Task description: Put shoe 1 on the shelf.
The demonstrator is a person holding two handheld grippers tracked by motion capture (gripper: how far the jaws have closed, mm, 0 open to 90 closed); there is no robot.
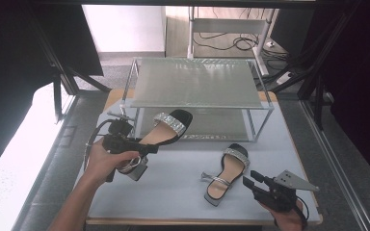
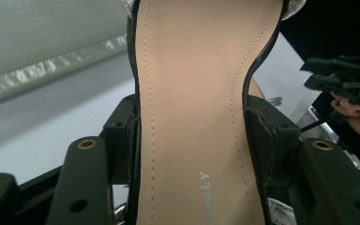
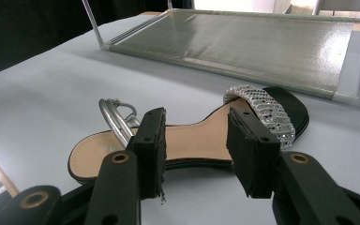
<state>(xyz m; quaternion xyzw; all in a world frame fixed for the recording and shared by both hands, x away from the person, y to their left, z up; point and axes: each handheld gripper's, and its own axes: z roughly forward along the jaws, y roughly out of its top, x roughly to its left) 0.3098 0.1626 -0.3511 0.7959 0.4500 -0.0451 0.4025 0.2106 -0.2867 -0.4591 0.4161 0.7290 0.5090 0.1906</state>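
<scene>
A black sandal with a tan insole and a glittering silver toe band is lifted off the table, toe toward the rack. My left gripper is shut on its narrow waist, and in the left gripper view the sole runs up between the two pads. The second sandal of the pair lies flat on the table at the right, silver ankle strap at its heel. My right gripper hovers just right of that sandal, open, with the insole visible beyond its spread jaws.
A two-tier metal rack with mesh shelves stands at the back of the light-blue table. Its lower shelf lies just beyond the resting sandal. Dark curtains flank both sides; cables lie on the floor behind.
</scene>
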